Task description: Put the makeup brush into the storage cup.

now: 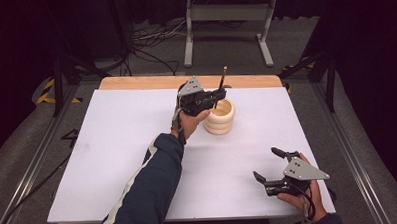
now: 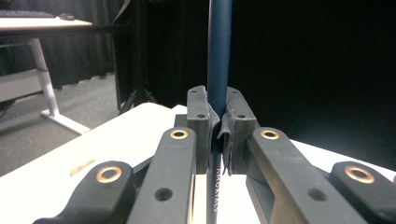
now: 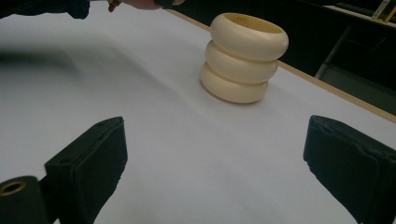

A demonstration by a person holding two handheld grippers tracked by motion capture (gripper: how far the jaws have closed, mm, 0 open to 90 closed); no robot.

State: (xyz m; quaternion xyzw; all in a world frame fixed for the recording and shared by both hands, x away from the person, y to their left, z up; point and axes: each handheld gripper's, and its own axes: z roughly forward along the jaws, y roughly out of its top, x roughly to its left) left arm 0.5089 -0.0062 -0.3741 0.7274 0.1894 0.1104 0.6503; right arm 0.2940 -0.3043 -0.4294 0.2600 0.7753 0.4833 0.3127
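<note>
A cream ribbed holder (image 1: 219, 116) made of three stacked ring shapes stands upright on the white table top (image 1: 112, 145), right of centre toward the back. My left gripper (image 1: 218, 95) hovers just above its left rim, shut on a dark slim pen (image 1: 222, 83) that stands nearly upright. In the left gripper view the pen (image 2: 219, 51) rises between the closed jaws of the left gripper (image 2: 218, 121). My right gripper (image 1: 266, 163) rests low near the front right, open and holding nothing. The right gripper view has the holder (image 3: 243, 56) beyond the spread jaws of the right gripper (image 3: 215, 154).
A wooden strip (image 1: 135, 83) edges the table's far side. Behind it stand a white desk frame (image 1: 228, 21) and loose cables (image 1: 154, 38) on the grey floor. Dark curtains close off both sides.
</note>
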